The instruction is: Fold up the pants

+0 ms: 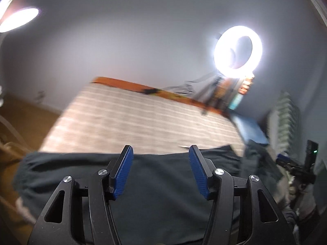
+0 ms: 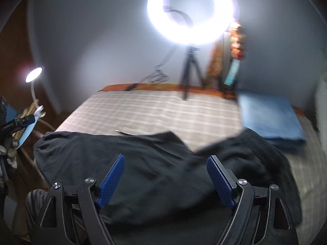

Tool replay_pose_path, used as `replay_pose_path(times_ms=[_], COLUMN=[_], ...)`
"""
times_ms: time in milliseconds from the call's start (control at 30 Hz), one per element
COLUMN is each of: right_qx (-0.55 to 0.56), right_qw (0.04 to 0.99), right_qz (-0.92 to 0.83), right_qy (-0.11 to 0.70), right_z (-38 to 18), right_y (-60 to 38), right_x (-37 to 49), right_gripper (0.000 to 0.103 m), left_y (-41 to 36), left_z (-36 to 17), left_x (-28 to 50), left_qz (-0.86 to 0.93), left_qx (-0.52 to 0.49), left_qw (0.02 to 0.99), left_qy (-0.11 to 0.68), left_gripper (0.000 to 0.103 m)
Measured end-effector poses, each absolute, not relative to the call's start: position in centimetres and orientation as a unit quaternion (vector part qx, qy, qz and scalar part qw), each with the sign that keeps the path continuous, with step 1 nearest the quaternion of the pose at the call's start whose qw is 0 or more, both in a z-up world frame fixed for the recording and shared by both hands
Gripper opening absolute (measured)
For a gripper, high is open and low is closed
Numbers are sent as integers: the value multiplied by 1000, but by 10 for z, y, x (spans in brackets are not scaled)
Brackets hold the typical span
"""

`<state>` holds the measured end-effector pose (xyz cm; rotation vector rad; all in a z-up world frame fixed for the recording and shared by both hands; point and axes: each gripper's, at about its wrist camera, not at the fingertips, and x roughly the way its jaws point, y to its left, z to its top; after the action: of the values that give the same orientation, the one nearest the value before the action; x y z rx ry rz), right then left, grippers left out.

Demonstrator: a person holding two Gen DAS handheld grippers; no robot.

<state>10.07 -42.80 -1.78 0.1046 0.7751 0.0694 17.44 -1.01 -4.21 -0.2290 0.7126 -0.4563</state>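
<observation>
Left gripper and right gripper: ribbed blue fingers spread, nothing between. Below them, dark soft fabric pants lie rumpled on the striped beige bed, lower edge cut off. Beyond: folded blue cloth, blurred; glaring ring light on tripod.

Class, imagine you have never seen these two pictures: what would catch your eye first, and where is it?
The glaring ring light on its tripod at the far edge of the bed strikes first. Next come the dark pants spread over the striped bedcover in the foreground, with the blue-padded right gripper open above them.
</observation>
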Motion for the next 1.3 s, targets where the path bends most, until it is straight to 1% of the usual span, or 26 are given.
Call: replay_pose_path(times_ms=[67, 100, 267, 333, 400, 600, 700, 867, 933, 1033, 1100, 1133, 1167, 1200, 1233, 1300], right_qx=[63, 70, 106, 113, 118, 146, 191, 291, 305, 295, 290, 288, 289, 293, 296, 298], right_qw=[924, 924, 919, 918, 917, 897, 878, 846, 838, 841, 844, 843, 841, 840, 839, 840], right_qz=[7, -4, -62, -83, -100, -167, -195, -189, -183, -174, -169, -169, -169, -169, -169, -171], right_qy=[376, 376, 375, 371, 368, 383, 392, 404, 414, 418, 420, 423, 424, 424, 423, 419], right_z=[-21, -24, -32, -34, -37, -57, -70, -95, -103, -103, -104, -105, -106, -107, -107, -106], right_y=[-449, -459, -511, -528, -540, -584, -617, -656, -659, -654, -652, -651, -651, -652, -653, -655], right_x=[89, 84, 62, 53, 48, 31, 22, 9, 9, 13, 17, 19, 21, 22, 22, 20], right_gripper=[84, 84, 84, 84, 84, 84, 84, 84, 82, 81, 80, 78, 78, 78, 77, 77], left_y=[-44, -61, -146, -182, -217, -297, -335, -374, -382, -387, -390, -392, -394, -397, -399, -402], left_z=[-38, -36, -40, -47, -57, -89, -111, -139, -149, -158, -162, -163, -164, -164, -162, -153], left_x=[180, 184, 201, 207, 213, 222, 234, 250, 256, 260, 259, 258, 256, 255, 253, 245], left_qz=[-254, -269, -341, -367, -389, -427, -435, -428, -418, -416, -421, -424, -428, -429, -431, -445], left_qx=[-96, -90, -66, -53, -49, -20, -24, -29, -40, -64, -76, -79, -78, -75, -72, -71], left_qw=[897, 891, 856, 840, 821, 777, 751, 729, 724, 716, 711, 709, 708, 708, 711, 716], left_qy=[350, 353, 384, 397, 416, 463, 497, 533, 547, 557, 559, 557, 556, 556, 551, 533], left_gripper=[58, 62, 62, 64, 67, 67, 67, 67, 67, 67, 62, 44, 30, 12, 5, 4])
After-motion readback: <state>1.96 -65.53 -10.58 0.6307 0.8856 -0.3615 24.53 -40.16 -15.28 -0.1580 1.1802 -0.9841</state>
